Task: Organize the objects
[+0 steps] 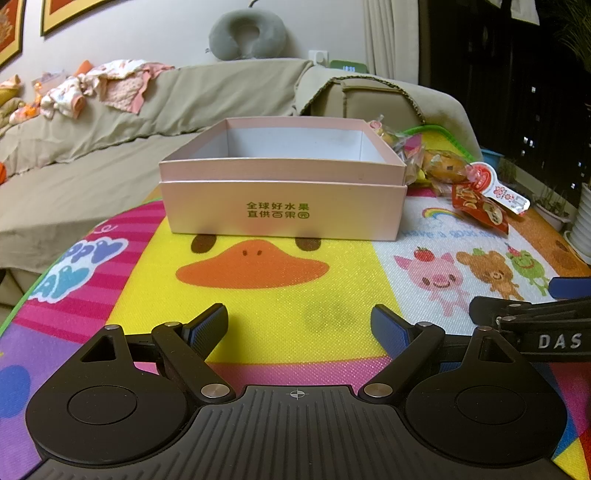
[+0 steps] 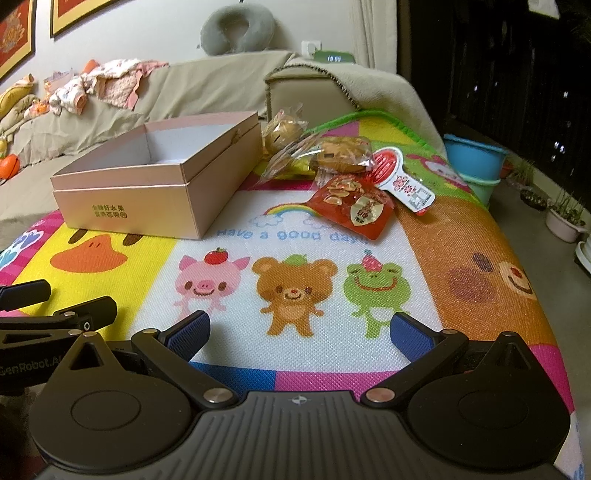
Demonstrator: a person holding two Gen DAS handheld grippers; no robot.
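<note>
An open pink cardboard box (image 1: 282, 201) (image 2: 155, 184) with green lettering stands empty on the cartoon play mat (image 1: 295, 295) (image 2: 303, 332). To its right lie snack packs: a red packet (image 2: 352, 208) (image 1: 480, 208), clear-wrapped pastries (image 2: 332, 153) (image 1: 441, 166), a wrapped bun (image 2: 282, 129), and a red-and-white tag-shaped packet (image 2: 400, 181) (image 1: 495, 184). My left gripper (image 1: 299, 325) is open, low over the mat in front of the box, nothing between its fingers. My right gripper (image 2: 301, 332) is open over the animal pictures, short of the snacks.
A beige-covered sofa (image 1: 110, 122) with clothes (image 1: 103, 85) and a grey neck pillow (image 1: 245, 33) lies behind the mat. Blue and green tubs (image 2: 476, 162) and potted plants (image 2: 565, 218) stand on the floor at right. The mat's edge drops off at right.
</note>
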